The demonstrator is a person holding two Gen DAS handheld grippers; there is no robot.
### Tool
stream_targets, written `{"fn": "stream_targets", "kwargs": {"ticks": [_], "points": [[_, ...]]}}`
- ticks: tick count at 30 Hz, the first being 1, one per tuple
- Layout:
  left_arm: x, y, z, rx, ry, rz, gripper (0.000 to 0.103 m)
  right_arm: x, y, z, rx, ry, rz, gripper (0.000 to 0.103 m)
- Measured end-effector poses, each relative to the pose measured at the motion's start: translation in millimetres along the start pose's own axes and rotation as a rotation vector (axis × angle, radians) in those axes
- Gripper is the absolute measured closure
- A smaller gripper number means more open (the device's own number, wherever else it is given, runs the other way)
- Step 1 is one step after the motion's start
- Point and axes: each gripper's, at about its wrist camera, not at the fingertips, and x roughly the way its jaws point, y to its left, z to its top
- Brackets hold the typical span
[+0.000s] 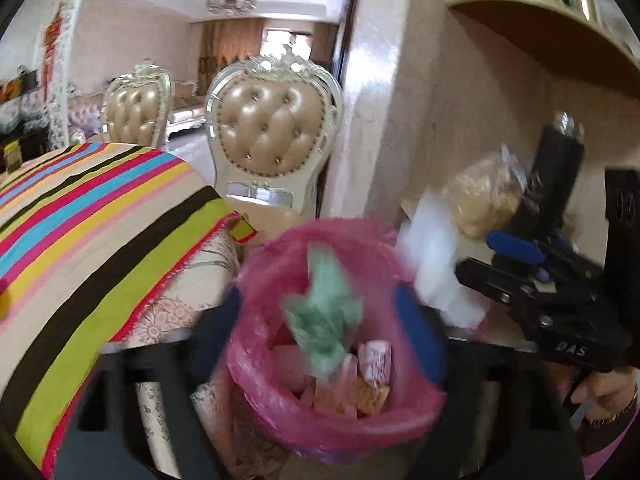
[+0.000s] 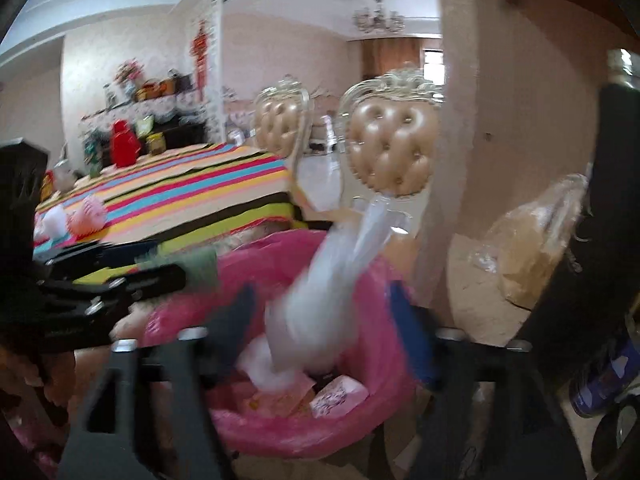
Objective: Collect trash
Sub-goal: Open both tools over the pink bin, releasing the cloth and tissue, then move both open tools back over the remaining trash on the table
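Nearby: striped tablecloth (image 2: 192,192), tufted chair (image 1: 272,128), pink-lined bin (image 1: 332,412), chandelier (image 1: 231,0).

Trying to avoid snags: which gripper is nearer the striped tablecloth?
Left. The left gripper hovers at the pink-lined bin's table-side rim, right beside the striped tablecloth; the right gripper is across the bin, nearer the wall.
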Motion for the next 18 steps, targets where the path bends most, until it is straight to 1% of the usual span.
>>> {"fn": "stream_targets", "kwargs": {"ticks": [1, 3, 4, 6, 7, 9, 12, 13, 15, 16, 18], "points": [[-3, 4, 0, -0.014, -0.012, 0.008, 0.018, -1, -4, 0, 0.025, -0.005, 0.015, 0.031], [-9, 12, -1, -0.021, -0.004, 0.026, 0.018, -4, -5, 1, 0.038, -0.015, 0.004, 0.031], [-14, 17, -2, -0.025, -0.007, 0.043, 0.016, -7, -5, 1, 0.037, -0.021, 0.004, 0.031], [-27, 25, -3, -0.033, -0.022, 0.092, 0.008, -12, -1, 3, 0.038, -0.035, 0.017, 0.031], [-38, 31, -4, -0.039, -0.037, 0.129, 0.004, -15, 3, 4, 0.035, -0.043, 0.025, 0.031], [-56, 44, -8, -0.057, -0.053, 0.186, 0.005, -17, 12, 6, 0.025, -0.048, 0.041, 0.031], [-79, 63, -13, -0.076, -0.050, 0.271, 0.005, -15, 34, 8, -0.005, -0.043, 0.090, 0.026], [-90, 73, -16, -0.079, -0.046, 0.322, 0.005, -14, 47, 8, -0.025, -0.043, 0.111, 0.024], [-105, 85, -19, -0.084, -0.050, 0.370, 0.005, -10, 73, 9, -0.059, -0.036, 0.162, 0.023], [-118, 95, -21, -0.091, -0.053, 0.415, 0.005, -8, 82, 9, -0.071, -0.030, 0.182, 0.023], [-136, 107, -24, -0.102, -0.063, 0.465, 0.005, -1, 111, 9, -0.105, -0.013, 0.230, 0.022]]}}
